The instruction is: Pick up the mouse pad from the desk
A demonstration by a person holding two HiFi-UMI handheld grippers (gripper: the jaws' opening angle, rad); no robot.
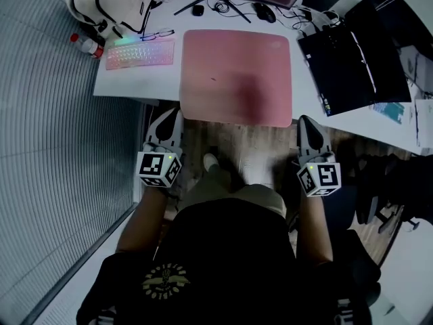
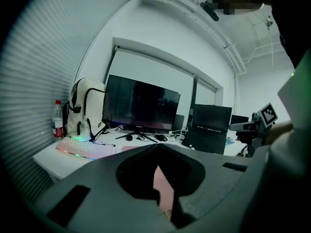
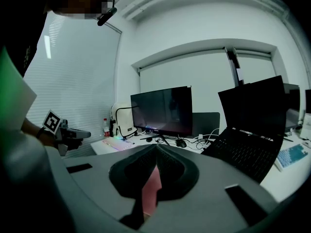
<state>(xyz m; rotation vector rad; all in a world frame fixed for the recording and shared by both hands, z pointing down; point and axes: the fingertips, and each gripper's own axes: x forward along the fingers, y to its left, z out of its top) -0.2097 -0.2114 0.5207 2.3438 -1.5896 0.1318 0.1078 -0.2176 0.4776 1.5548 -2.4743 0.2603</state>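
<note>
1. The person is wearing a black top (image 1: 230, 263) bearing a round yellowish emblem (image 1: 162, 281).
2. Khaki legwear (image 1: 237, 196) and a light shoe (image 1: 210, 161) are showing beyond the top.
3. The left gripper (image 1: 176, 114) and the right gripper (image 1: 303, 120) are showing grey bodies tapering to dark tips.
4. Each is carrying a white cube printed with black square markers: the left cube (image 1: 159, 169) and the right cube (image 1: 319, 178).

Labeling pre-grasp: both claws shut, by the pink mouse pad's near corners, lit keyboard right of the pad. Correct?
No: head view shows the keyboard left of the mouse pad, not right. The left claw and right claw are shut by its near corners, as stated.
</note>
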